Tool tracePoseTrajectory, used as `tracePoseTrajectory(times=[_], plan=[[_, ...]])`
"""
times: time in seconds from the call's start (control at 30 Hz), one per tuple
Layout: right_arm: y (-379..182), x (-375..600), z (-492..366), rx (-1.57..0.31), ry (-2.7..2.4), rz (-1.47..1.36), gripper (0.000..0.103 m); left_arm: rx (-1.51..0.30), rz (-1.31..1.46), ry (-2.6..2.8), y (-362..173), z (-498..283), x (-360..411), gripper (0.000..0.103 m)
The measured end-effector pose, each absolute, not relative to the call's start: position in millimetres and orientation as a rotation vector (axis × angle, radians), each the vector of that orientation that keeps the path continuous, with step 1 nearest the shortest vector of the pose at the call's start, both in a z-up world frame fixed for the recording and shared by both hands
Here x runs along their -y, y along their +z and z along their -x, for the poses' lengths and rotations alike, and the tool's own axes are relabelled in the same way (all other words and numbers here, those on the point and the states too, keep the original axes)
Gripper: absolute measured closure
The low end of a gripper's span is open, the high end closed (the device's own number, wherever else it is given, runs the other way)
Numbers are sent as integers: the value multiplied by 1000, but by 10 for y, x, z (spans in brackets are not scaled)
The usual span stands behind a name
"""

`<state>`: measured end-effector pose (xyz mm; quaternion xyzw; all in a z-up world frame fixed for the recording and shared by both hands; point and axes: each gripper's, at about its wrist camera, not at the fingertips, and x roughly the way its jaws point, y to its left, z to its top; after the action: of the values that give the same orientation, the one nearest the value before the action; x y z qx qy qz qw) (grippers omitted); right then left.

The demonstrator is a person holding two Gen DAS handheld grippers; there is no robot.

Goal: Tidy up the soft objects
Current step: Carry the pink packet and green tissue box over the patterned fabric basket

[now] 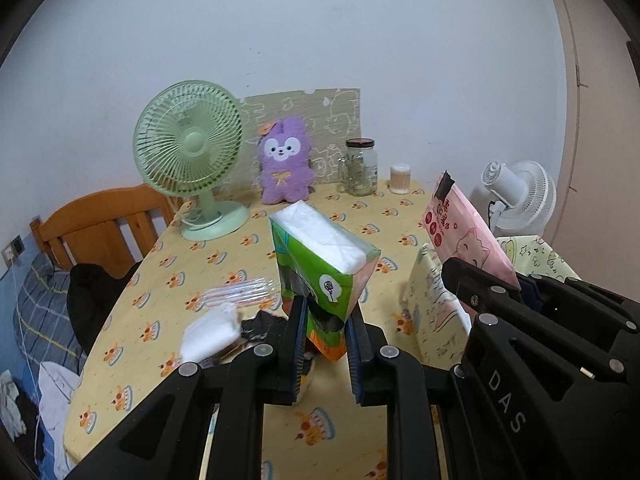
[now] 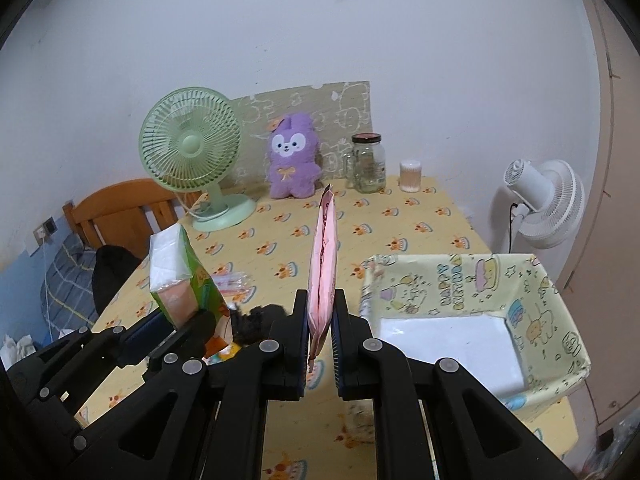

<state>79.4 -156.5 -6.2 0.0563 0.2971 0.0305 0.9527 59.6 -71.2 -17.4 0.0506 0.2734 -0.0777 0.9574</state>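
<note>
Green tissue pack point(image 1: 324, 264) pinched upright by its lower end in left gripper point(image 1: 326, 344), lifted above table's near edge, white tissue showing through the top. Pink cat-print pack point(image 2: 323, 276) clamped edge-on in right gripper point(image 2: 321, 344), flat and slim. Both held clear, likely for dropping into the yellow fabric box point(image 2: 536, 280) at near right corner. Loose white pack point(image 1: 208, 332) and black item point(image 1: 256, 324) lie near left. Purple plush point(image 1: 284, 168) at far edge.

You're seeing a green tissue pack point(image 1: 324, 264), pink pouch point(image 2: 325, 264), purple plush point(image 1: 285, 160), pale-green fan point(image 1: 189, 148), and yellow cake-print cloth point(image 1: 224, 256).
</note>
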Motion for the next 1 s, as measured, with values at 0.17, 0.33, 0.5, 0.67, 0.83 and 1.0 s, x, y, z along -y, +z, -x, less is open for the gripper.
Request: tracePoseTrajectory(times=[0.17, 0.33, 0.5, 0.67, 0.83, 1.0], plan=[[-50, 1746, -828, -601, 38, -118, 90, -553, -111, -193, -165, -663, 889, 86], [-73, 1942, -841, -597, -4, -124, 90, -550, -123, -236, -170, -723, 1088, 86], [-73, 2121, -845, -593, -36, -123, 90, -549, -131, -275, -168, -765, 1268, 86], [-102, 2309, -852, -600, -70, -126, 90, -561, -137, -317, -198, -813, 1459, 86], [-174, 2498, -842, -615, -112, -139, 90, -587, -147, -360, -270, -865, 1663, 86], [-275, 2653, -858, -649, -140, -148, 90, -623, -156, -385, -370, -920, 1822, 86]])
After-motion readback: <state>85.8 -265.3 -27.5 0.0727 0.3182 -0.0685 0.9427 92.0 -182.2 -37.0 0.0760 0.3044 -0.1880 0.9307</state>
